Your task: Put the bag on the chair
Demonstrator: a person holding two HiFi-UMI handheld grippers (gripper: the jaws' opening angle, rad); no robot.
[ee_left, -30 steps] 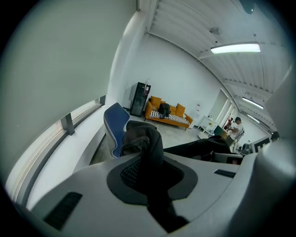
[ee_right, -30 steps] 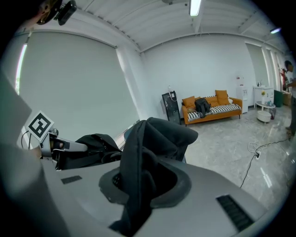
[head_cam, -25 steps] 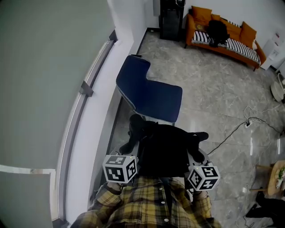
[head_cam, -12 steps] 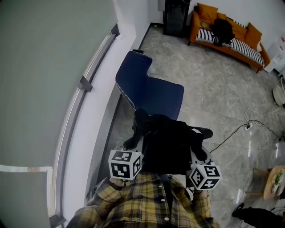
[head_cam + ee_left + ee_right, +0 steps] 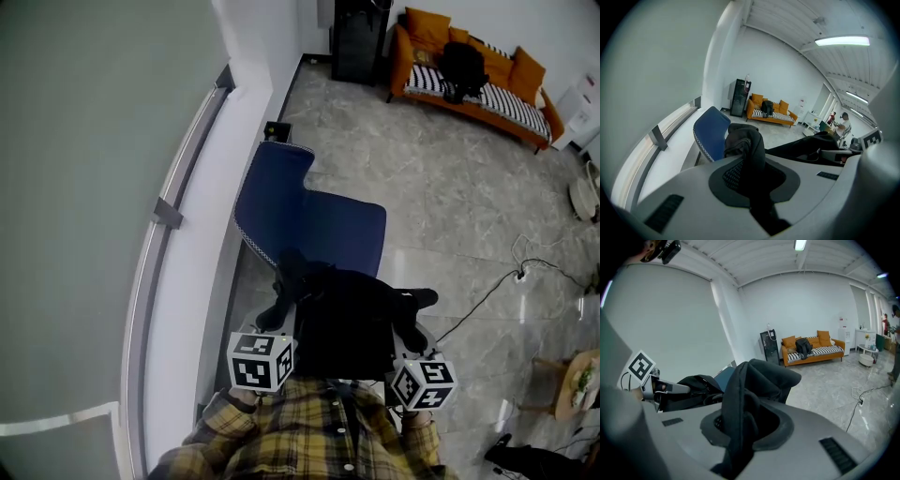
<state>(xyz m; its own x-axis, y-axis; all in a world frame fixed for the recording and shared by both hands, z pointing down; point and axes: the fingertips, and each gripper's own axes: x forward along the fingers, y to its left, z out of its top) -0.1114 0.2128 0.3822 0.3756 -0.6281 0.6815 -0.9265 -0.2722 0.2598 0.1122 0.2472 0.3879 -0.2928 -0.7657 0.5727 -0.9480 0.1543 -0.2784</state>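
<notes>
Two grippers carry the black bag [image 5: 342,319] in the head view: the left gripper [image 5: 269,328] and right gripper [image 5: 412,347] flank it, just beyond the person's plaid shirt [image 5: 309,431]. The bag hangs at the near edge of the blue chair [image 5: 314,220] beside the left wall [image 5: 94,141]; contact with the seat cannot be told.

Left gripper view: the jaws are clamped on the bag's black strap [image 5: 749,150], with the chair beyond.

Right gripper view: the jaws pinch a fold of the bag, and an orange sofa [image 5: 813,350] stands far off.
</notes>
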